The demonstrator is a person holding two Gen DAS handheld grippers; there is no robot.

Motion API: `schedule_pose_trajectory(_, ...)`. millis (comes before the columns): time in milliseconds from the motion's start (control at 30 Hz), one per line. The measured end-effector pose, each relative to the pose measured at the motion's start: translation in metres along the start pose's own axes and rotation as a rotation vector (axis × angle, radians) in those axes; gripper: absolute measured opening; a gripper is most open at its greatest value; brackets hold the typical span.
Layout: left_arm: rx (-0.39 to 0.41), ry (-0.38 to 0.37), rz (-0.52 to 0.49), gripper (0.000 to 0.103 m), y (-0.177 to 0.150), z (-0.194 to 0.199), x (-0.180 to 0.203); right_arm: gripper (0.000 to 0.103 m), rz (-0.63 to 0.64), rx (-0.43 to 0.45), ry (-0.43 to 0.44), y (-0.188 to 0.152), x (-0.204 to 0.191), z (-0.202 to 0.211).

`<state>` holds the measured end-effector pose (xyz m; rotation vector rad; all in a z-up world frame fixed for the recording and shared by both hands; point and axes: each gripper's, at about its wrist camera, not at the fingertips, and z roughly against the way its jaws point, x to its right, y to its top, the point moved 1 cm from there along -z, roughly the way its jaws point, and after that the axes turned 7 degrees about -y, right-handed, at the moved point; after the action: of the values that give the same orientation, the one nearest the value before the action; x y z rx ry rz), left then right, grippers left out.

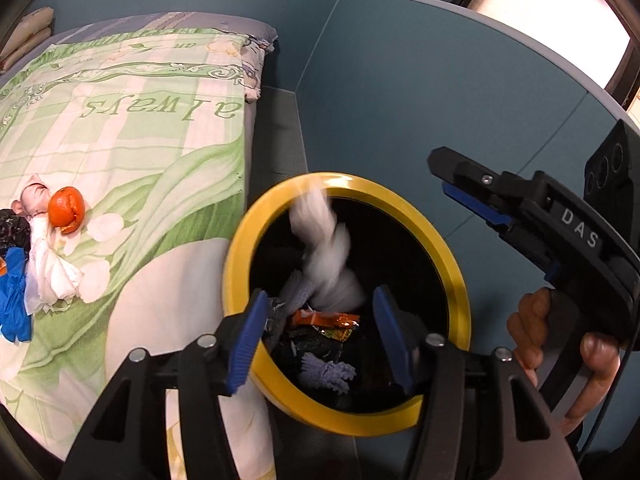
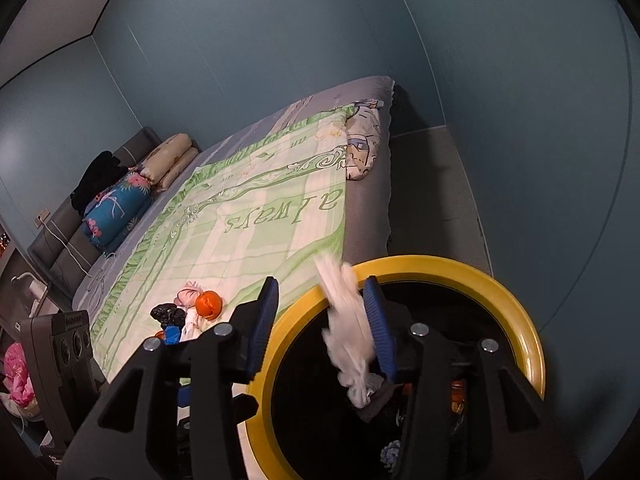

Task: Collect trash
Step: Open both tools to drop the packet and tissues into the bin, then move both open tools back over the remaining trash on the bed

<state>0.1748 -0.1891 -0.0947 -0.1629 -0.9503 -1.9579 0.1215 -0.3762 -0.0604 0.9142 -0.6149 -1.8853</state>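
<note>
A black bin with a yellow rim stands beside the bed. A crumpled white tissue is blurred in the air over the bin's mouth, free of both grippers. My left gripper is open over the bin's near rim. My right gripper is open above the bin; it also shows in the left wrist view. Wrappers and purple bits lie inside the bin. On the bed lie an orange peel, white tissues, a blue glove and a black bag.
The bed has a green and white quilt. Pillows and a blue floral bolster lie at the headboard. A grey floor strip runs between bed and blue wall. A window is at the upper right.
</note>
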Motion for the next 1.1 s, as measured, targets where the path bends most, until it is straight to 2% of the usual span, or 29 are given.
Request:
schedule_pose_trajectory(133, 0.027, 0.017, 0.012, 0.064, 0.002, 0.008, -0.008, 0.047, -0.008, 0.014, 0.002, 0.002, 0.004, 0.004)
schedule_pose_trajectory(233, 0.052, 0.04, 0.021, 0.071, 0.003, 0.018, -0.015, 0.054, -0.007, 0.037, 0.012, 0.003, 0.003, 0.008)
schedule_pose_trajectory(433, 0.114, 0.096, 0.058, 0.079, 0.005, 0.043, -0.037, 0.061, 0.005, 0.072, 0.029, 0.007, 0.001, 0.015)
schedule_pose_trajectory(733, 0.195, 0.192, 0.087, 0.087, 0.007, 0.081, -0.071, 0.071, 0.079, 0.087, 0.079, 0.013, -0.034, 0.016)
schedule_pose_trajectory(1100, 0.266, 0.288, 0.133, 0.091, 0.002, 0.128, -0.11, 0.081, 0.162, 0.089, 0.136, 0.017, -0.088, 0.013)
